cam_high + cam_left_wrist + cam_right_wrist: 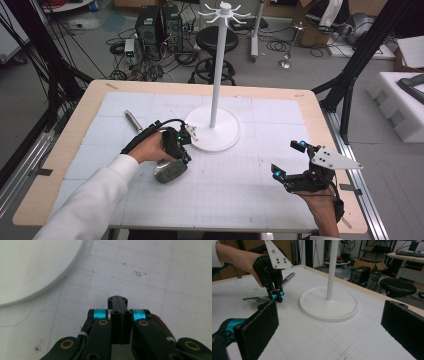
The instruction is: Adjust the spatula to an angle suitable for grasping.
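Steel utensil (169, 172): lies low over the white gridded mat (240, 192), left of centre. Its broad shiny head points toward the person and its round handle (132, 120) points away to the far left. The right gripper view shows the flat head (253, 299) level and close to the mat; whether it touches the mat cannot be told.
Left gripper (186, 159): clenched on the utensil just behind its head, pointing steeply down. Its own view shows the jaws pressed together (117, 302), with a sliver of bright metal (162, 323) at their right. A grip this near the head probably leaves the handle end free to be offered to a hook.
Hook stand (216, 75): white pole on a round base (212, 134), crowned with a ring of hooks (223, 10). It stands at the middle of the mat, just beside the left gripper, and is probably where the utensil will hang.
Stand base in close view (30, 270): apart from the closed jaws, with bare mat between them.
Right gripper (287, 160): released, with its pads (259, 327) spread wide and nothing between them. It sits well apart at the mat's right, facing the stand (329, 305), and seems to be waiting to steady the stand or take over the utensil.
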Available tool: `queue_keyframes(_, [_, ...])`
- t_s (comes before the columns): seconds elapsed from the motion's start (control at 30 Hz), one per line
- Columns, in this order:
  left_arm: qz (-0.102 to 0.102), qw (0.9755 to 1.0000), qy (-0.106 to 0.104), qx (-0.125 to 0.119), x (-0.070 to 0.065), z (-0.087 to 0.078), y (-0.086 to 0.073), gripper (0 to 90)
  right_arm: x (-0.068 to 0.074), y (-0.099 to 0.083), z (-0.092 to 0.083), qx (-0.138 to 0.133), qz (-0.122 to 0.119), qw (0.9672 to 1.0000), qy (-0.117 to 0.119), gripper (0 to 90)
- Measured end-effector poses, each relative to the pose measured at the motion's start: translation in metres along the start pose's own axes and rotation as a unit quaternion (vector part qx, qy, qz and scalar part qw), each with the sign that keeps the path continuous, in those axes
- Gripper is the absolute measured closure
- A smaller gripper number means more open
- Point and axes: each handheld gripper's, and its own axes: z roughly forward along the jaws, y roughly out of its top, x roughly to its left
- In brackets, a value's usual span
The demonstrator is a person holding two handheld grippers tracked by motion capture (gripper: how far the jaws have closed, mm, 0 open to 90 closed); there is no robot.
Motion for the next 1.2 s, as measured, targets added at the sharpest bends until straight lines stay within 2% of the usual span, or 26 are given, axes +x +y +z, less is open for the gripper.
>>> queue_keyframes(0.47, [0.026,0.9992,-0.018,0.025,-0.01,-0.001,-0.002,90.0,-0.001,0.001,-0.003,-0.005,-0.001,1.0,-0.003,0.2])
queue_keyframes(0.57, [0.025,0.9992,-0.021,0.023,-0.012,-0.001,-0.003,90.0,-0.001,0.001,-0.003,-0.005,-0.001,1.0,-0.003,0.2])
queue_keyframes(0.93, [0.037,0.9979,-0.023,0.047,-0.016,-0.003,-0.007,90.0,0.0,0.001,-0.004,-0.004,-0.001,1.0,-0.004,0.2])
queue_keyframes(1.13, [0.033,0.9977,-0.031,0.05,-0.019,-0.004,-0.01,90.0,0.0,0.002,-0.005,-0.005,0.0,1.0,-0.004,0.2])
queue_keyframes(1.2, [0.041,0.997,-0.034,0.056,-0.019,-0.005,-0.011,90.0,0.0,0.002,-0.005,-0.006,0.0,1.0,-0.005,0.2])
